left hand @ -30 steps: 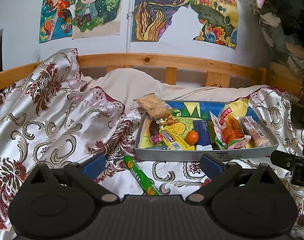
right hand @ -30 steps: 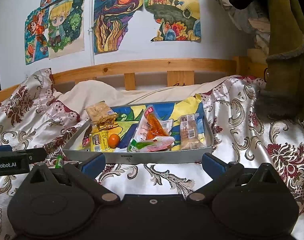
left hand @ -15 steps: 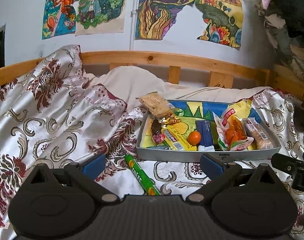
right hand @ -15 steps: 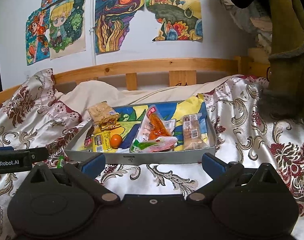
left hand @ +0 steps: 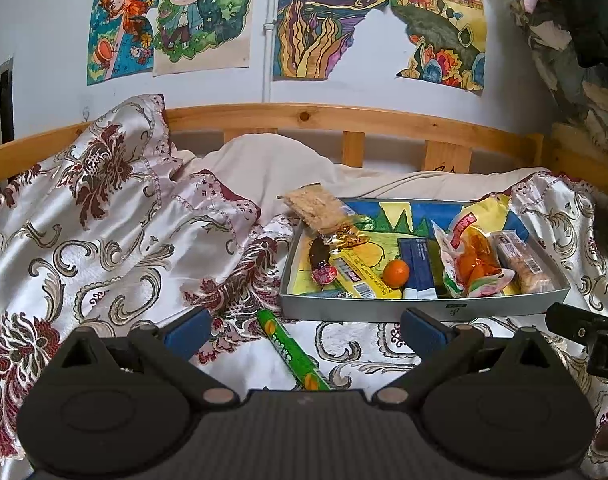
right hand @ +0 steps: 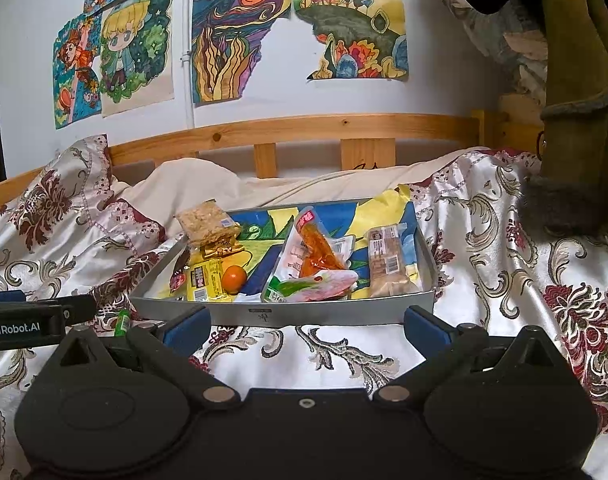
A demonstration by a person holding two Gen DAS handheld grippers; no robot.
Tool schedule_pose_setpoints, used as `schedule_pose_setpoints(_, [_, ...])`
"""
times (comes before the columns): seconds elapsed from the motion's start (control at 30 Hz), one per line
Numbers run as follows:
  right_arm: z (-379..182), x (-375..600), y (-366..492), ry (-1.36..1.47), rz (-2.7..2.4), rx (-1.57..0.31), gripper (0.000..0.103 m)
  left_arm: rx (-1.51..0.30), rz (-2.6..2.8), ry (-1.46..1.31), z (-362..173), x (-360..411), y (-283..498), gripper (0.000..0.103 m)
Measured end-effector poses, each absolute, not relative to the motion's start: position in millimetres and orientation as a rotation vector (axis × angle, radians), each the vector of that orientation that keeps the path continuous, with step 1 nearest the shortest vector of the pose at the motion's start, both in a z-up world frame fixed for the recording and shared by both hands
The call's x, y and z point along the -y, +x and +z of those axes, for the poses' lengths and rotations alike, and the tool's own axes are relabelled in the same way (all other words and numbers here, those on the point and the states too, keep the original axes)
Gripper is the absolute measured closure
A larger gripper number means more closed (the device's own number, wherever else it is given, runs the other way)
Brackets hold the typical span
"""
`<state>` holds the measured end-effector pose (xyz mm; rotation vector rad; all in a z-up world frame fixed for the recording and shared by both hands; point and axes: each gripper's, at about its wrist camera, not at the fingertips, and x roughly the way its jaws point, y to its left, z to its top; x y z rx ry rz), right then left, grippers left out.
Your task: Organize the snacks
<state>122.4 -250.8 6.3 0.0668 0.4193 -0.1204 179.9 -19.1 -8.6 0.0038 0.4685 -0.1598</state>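
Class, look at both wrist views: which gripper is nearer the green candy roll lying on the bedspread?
Left. The green candy roll lies between the open left gripper fingers; the right gripper faces the tray, the roll off to its left.

From the left wrist view, my own gripper body is covering the near end of the green candy roll at bottom centre. In the right wrist view I am seeing only its tip, the rest hiding behind the left gripper entering from the left edge. The grey tray wall is masking the lower ends of the yellow bar and the blue packet. Label print is staying too small for me to read.
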Motion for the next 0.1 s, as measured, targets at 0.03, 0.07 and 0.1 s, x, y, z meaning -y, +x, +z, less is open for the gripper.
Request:
schedule_pose_setpoints(0.03, [5.8, 250.3, 122.7, 0.067, -0.120, -0.420, 0.001, -0.470, -0.161, 0.004, -8.8, 19.2, 179.8, 0.000])
schedule_pose_setpoints(0.07, [5.0, 250.5, 122.5, 0.067, -0.120, -0.421, 0.001, -0.471, -0.162, 0.003, -9.2, 19.3, 179.9, 0.000])
schedule_pose_setpoints(0.1, [4.6, 250.4, 122.6, 0.067, -0.120, -0.422, 0.001, -0.472, -0.164, 0.002, -9.3, 19.6, 180.1, 0.000])
